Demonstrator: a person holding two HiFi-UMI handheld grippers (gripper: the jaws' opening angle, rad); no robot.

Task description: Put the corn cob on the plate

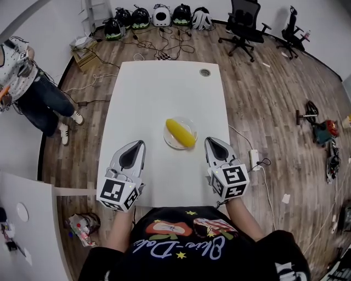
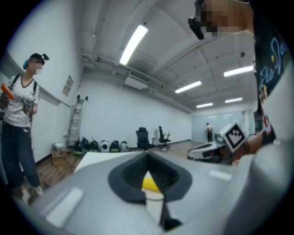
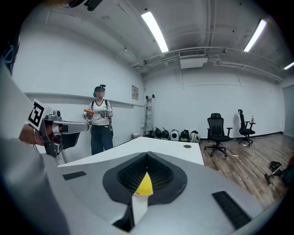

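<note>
The yellow corn cob [image 1: 181,132] lies on a clear glass plate [image 1: 170,142] in the middle of the white table [image 1: 159,88]. My left gripper [image 1: 140,144] rests near the table's front edge, to the left of and nearer than the plate, shut and holding nothing. On the other side my right gripper [image 1: 210,141] sits just right of the plate, also shut and empty. In the left gripper view the corn cob [image 2: 150,183] shows as a yellow patch through the notch of the closed left gripper [image 2: 147,155]. The right gripper view shows the corn cob [image 3: 145,184] the same way behind the right gripper [image 3: 147,153].
A person [image 1: 24,88] stands on the floor left of the table. Office chairs [image 1: 244,24] and a row of helmets [image 1: 159,16] line the far wall, with cables [image 1: 164,49] on the wooden floor. A round grommet [image 1: 205,72] sits at the table's far end.
</note>
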